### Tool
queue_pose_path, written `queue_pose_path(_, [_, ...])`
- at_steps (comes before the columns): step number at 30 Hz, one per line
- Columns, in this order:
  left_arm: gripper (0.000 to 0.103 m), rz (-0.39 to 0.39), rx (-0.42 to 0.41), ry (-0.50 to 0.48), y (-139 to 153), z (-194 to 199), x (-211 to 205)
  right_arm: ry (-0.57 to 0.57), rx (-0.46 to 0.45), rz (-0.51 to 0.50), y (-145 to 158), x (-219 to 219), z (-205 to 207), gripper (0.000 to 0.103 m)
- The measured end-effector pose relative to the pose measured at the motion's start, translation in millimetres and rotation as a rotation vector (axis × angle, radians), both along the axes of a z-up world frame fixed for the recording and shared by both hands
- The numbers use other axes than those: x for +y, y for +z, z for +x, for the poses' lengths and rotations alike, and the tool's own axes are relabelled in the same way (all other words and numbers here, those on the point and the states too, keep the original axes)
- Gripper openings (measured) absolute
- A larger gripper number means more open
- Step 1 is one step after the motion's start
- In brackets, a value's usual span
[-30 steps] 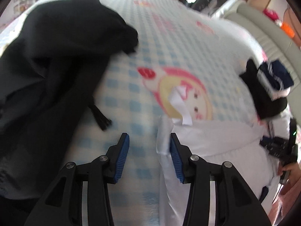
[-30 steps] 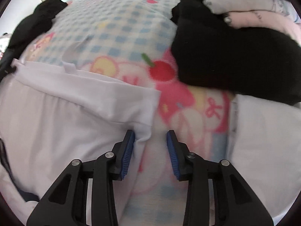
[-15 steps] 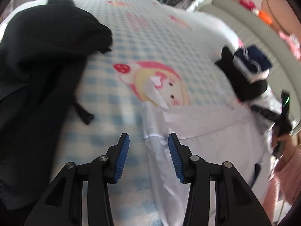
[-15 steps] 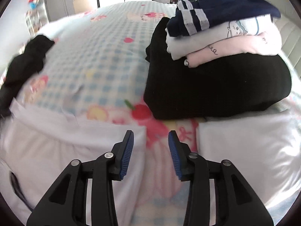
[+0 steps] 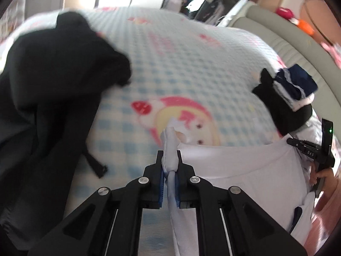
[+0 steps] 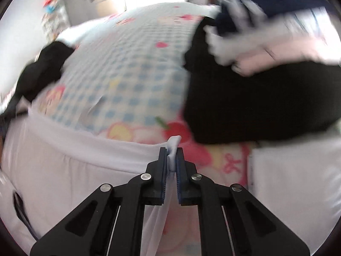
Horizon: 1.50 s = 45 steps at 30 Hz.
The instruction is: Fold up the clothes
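White garment (image 5: 234, 164), thin and smooth with a broad banded edge, lies spread on the bed's cartoon blanket (image 5: 181, 64), which is printed in pale blue checks with a pink-and-yellow cartoon face, cherries and bows. The garment's far band runs just below that cartoon face. On the handle of the other tool, seen at the right edge of the left wrist view, small letters read something like "DAS"; they are too small to be sure.

Left tongs (image 5: 169, 163) are pinched onto a bunched corner of the white garment, the cloth standing up in a small tuft past the tips. Right tongs (image 6: 171, 157) grip the opposite corner of the same band, fabric hanging down between the blue pads (image 6: 178, 179). Half a second ago both pairs stood apart with the cloth edge lying loose between them.

Beyond the garment's right corner sits a stack of folded clothes (image 6: 255, 64): black at the bottom, then pink, white and navy. A rumpled black garment (image 5: 46, 89) lies off to the left of the white one.
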<state>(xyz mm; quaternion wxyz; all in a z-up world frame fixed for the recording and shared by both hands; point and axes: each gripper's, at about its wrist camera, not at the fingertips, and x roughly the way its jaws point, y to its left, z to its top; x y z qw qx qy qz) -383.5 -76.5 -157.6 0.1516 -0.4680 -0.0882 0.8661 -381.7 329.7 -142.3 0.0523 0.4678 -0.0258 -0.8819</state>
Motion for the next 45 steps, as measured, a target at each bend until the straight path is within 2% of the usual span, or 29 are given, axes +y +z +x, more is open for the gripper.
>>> queue_pose_path(4, [0.014,-0.075,-0.081,0.013,-32,-7,15,-0.08,-0.074,-0.082,-26,14,-9,0.006])
queue_pose_path(6, [0.015,-0.064,-0.095,0.033,-32,-10,14,-0.083,-0.096,-0.048,-32,12,-7,0.005])
queue_pose_path(8, [0.015,-0.038,-0.061,0.069,-21,-7,6,-0.088,-0.069,-0.028,-24,10,-2,0.005])
queue_pose_path(10, [0.015,-0.047,-0.01,0.122,-8,-2,-7,-0.098,-0.011,-0.026,-10,13,6,0.005])
queue_pose_path(12, [0.026,-0.039,-0.013,0.155,-3,1,-21,-0.121,0.049,-0.056,3,22,16,0.006])
queue_pose_path(13, [0.047,0.004,-0.04,0.147,-3,0,-27,-0.139,0.073,-0.085,10,29,21,0.006])
queue_pose_path(14, [0.064,0.073,-0.069,0.123,-4,1,-31,-0.138,0.057,-0.146,11,37,21,0.013])
queue_pose_path(15, [0.065,0.133,-0.094,0.09,-6,1,-32,-0.139,0.002,-0.205,8,42,20,0.031])
queue_pose_path(16, [0.065,0.131,-0.097,0.064,-6,0,-28,-0.14,-0.051,-0.263,4,47,18,0.039])
queue_pose_path(18, [0.064,0.064,-0.089,0.026,-8,-3,-12,-0.14,-0.077,-0.29,1,47,17,0.042])
queue_pose_path(19, [0.051,0.033,-0.097,0.006,-11,-6,-3,-0.125,-0.063,-0.278,2,43,17,0.043])
queue_pose_path(20, [0.022,0.003,-0.105,-0.015,-13,-8,6,-0.083,-0.075,-0.278,-1,33,11,0.043])
queue_pose_path(21, [0.01,-0.028,-0.113,-0.036,-16,-11,15,-0.042,-0.088,-0.278,-3,23,6,0.041])
queue_pose_path(22, [0.009,-0.061,-0.093,-0.053,-15,-10,23,-0.006,-0.123,-0.271,-6,13,7,0.034])
queue_pose_path(23, [0.008,-0.084,-0.048,-0.062,-9,-7,29,0.035,-0.124,-0.224,-6,1,7,0.011])
queue_pose_path(24, [0.008,-0.083,-0.003,-0.055,-2,-3,31,0.074,-0.124,-0.176,-6,-12,8,0.006])
queue_pose_path(25, [0.008,-0.077,0.024,-0.032,2,-1,30,0.087,-0.081,-0.116,-1,-20,12,0.006])
queue_pose_path(26, [0.009,-0.084,0.031,0.0,3,-2,27,0.077,-0.058,-0.104,2,-20,13,0.005])
queue_pose_path(27, [0.012,-0.111,0.004,0.025,-3,-6,24,0.035,-0.032,-0.106,5,-15,14,0.005])
queue_pose_path(28, [0.013,-0.149,-0.041,0.044,-13,-11,22,0.006,-0.06,-0.097,-2,-10,9,0.006])
queue_pose_path(29, [0.016,-0.167,-0.086,0.044,-22,-15,20,-0.023,-0.089,-0.087,-9,-6,5,0.008])
queue_pose_path(31, [0.02,-0.161,-0.097,0.044,-22,-15,19,-0.052,-0.158,-0.103,-24,2,-2,0.011])
queue_pose_path(32, [0.033,-0.164,-0.086,0.06,-15,-12,19,-0.056,-0.159,-0.127,-20,5,-2,0.015])
queue_pose_path(33, [0.04,-0.174,-0.072,0.086,-7,-9,19,-0.061,-0.16,-0.15,-15,7,-1,0.02])
queue_pose_path(34, [0.05,-0.2,-0.045,0.106,4,-5,20,-0.066,-0.141,-0.127,-4,7,3,0.024])
queue_pose_path(35, [0.05,-0.233,-0.011,0.111,15,2,22,-0.072,-0.122,-0.105,7,7,8,0.031])
queue_pose_path(40, [0.051,-0.331,0.124,0.006,72,63,54,-0.043,0.018,0.053,72,-2,56,0.033])
queue_pose_path(42, [0.052,-0.369,0.187,-0.046,90,101,64,-0.022,0.101,0.134,99,-10,87,0.041])
queue_pose_path(45, [0.052,-0.407,0.263,-0.1,108,157,77,0.099,0.17,0.203,117,-17,115,0.042])
